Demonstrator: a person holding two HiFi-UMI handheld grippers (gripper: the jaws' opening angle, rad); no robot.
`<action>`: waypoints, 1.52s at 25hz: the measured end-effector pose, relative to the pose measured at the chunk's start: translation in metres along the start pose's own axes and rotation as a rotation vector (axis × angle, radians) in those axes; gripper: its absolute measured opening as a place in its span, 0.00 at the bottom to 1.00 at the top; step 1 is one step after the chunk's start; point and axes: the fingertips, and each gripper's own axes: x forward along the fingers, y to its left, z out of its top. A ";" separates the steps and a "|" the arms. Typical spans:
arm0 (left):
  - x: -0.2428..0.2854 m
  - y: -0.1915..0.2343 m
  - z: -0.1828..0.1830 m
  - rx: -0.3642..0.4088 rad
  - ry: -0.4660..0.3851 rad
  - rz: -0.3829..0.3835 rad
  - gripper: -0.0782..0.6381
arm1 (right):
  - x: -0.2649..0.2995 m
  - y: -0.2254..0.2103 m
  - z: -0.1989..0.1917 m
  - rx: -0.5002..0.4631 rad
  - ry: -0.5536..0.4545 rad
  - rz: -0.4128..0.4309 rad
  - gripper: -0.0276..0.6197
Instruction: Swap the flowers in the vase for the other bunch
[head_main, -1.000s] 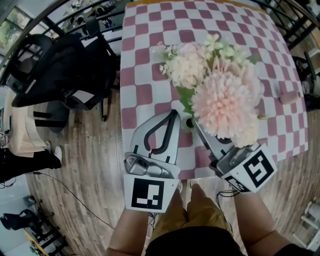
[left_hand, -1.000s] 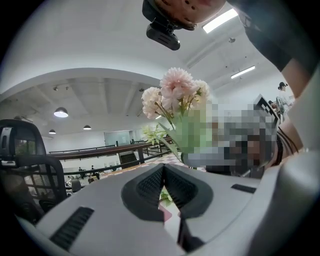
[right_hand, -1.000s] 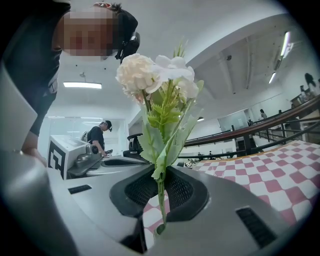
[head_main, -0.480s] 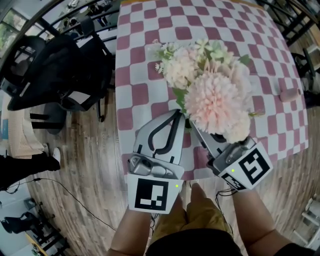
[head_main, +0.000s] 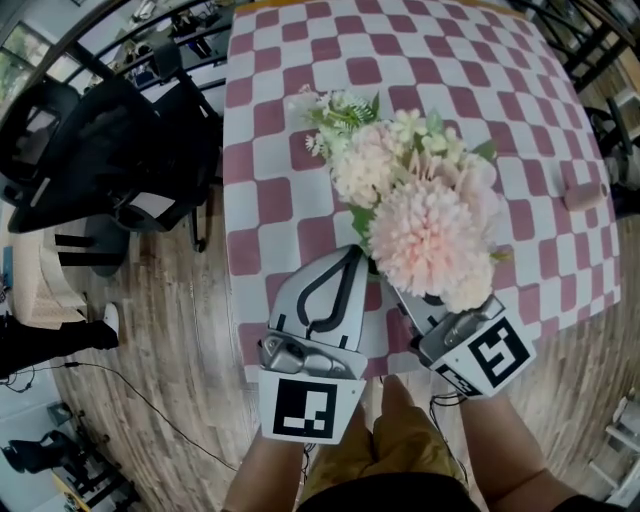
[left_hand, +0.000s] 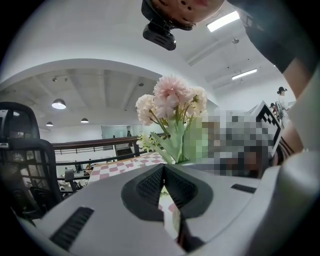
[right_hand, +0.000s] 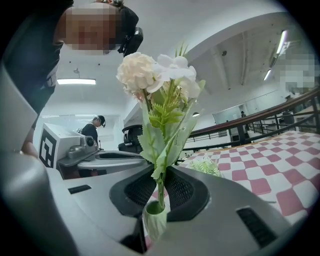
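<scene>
Head view looks steeply down on a worktop (head_main: 300, 60) under a red-and-white checked cloth. Above its near edge stands a full bunch of pink and cream flowers (head_main: 432, 235). The blooms cover most of what lies beneath them, so the vase cannot be picked out in any view.

Right gripper view shows the right gripper (right_hand: 159, 186) with its fingers clenched on the bunch's green stem. The pale wrapped stem end pokes out below the pads, and the flowers rise upright above them. In the head view the tips of these fingers vanish under the petals.

The left gripper (head_main: 350, 252) sits just beside the stems. Its fingers are pressed together at the tips, and only a slit of checked cloth shows behind them. The left gripper view does not show anything caught there.

A second, smaller bunch of white and green sprigs (head_main: 335, 108) lies on the cloth beyond the held flowers, partly overlapped by them from above. A small pink object (head_main: 585, 195) near the worktop's right edge is too small to identify. A black office chair (head_main: 90, 140) stands on the wooden floor at the left, cut off by the frame.
</scene>
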 end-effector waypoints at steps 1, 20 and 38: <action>0.001 0.000 -0.002 -0.001 0.000 0.002 0.12 | 0.001 -0.001 -0.002 -0.002 -0.001 -0.001 0.14; 0.006 -0.003 -0.028 -0.037 0.037 0.015 0.12 | 0.004 -0.004 -0.029 -0.073 0.032 -0.037 0.14; 0.006 -0.002 -0.032 -0.058 0.037 0.021 0.12 | 0.006 0.000 -0.021 -0.073 0.022 -0.063 0.16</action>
